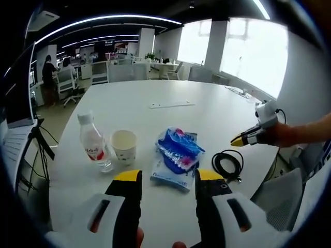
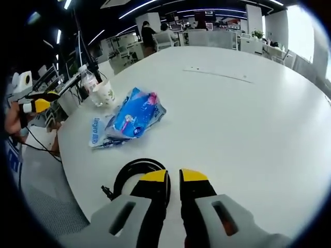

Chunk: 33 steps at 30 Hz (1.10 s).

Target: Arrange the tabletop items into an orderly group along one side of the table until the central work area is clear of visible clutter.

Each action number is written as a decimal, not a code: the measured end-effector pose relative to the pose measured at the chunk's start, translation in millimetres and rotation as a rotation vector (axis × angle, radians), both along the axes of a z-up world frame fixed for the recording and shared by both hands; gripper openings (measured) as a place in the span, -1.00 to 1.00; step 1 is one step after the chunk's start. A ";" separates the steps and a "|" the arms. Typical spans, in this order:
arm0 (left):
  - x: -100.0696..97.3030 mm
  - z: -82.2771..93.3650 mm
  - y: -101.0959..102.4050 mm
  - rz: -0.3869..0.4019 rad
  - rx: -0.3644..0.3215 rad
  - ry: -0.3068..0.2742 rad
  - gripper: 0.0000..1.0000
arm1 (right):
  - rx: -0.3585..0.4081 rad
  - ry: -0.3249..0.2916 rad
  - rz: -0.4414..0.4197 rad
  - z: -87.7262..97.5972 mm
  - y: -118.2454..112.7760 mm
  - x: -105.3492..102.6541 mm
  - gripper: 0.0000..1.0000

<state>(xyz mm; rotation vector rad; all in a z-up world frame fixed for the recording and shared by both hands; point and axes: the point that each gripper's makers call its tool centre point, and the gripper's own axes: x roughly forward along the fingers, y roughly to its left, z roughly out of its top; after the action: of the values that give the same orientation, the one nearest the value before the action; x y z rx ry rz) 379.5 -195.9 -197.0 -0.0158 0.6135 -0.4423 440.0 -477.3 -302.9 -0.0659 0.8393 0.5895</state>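
Two containers are standing together near the white table (image 1: 170,93) edge: a bottle (image 1: 93,142) and a paper cup (image 1: 124,146), beside blue packets (image 1: 177,155) and a coiled cable (image 1: 227,164). Left gripper (image 1: 169,178) is gaping; right gripper (image 2: 173,178) is nearly closed, gripping nothing.

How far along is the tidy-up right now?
Little looks done. The water bottle and paper cup stand together near the table edge. The blue packet and black cable coil lie apart. Nothing is in hand: left gripper open, right gripper nearly closed above the cable. Grouping everything remains.
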 end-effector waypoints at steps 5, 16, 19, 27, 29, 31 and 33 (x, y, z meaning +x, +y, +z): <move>-2.7 -0.3 3.1 0.015 0.000 0.003 -0.20 | 0.000 -0.002 0.022 1.2 5.2 11.3 -0.85; -7.8 1.7 9.8 0.045 0.007 0.002 -0.20 | -0.009 -0.005 0.089 4.1 21.4 28.3 -0.81; -8.5 3.7 12.7 0.056 0.008 -0.002 -0.20 | -0.010 -0.005 0.104 5.8 26.3 30.0 -0.80; -10.5 2.1 17.3 0.088 -0.005 0.005 -0.20 | -0.011 -0.005 0.133 8.0 36.7 36.7 -0.77; -10.9 1.3 17.6 0.092 -0.004 0.007 -0.20 | -0.011 -0.002 0.143 7.0 38.1 40.3 -0.77; -10.8 1.3 18.0 0.095 -0.004 0.007 -0.20 | -0.013 0.001 0.152 5.6 39.0 44.8 -0.75; -10.7 1.9 18.7 0.101 -0.006 0.007 -0.20 | -0.015 0.003 0.163 4.3 40.4 48.7 -0.74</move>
<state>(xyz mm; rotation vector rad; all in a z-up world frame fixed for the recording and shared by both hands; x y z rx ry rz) 368.8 -177.2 -195.0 -0.0536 0.6150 -0.3465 488.7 -436.9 -298.6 -0.1478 0.8468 0.7362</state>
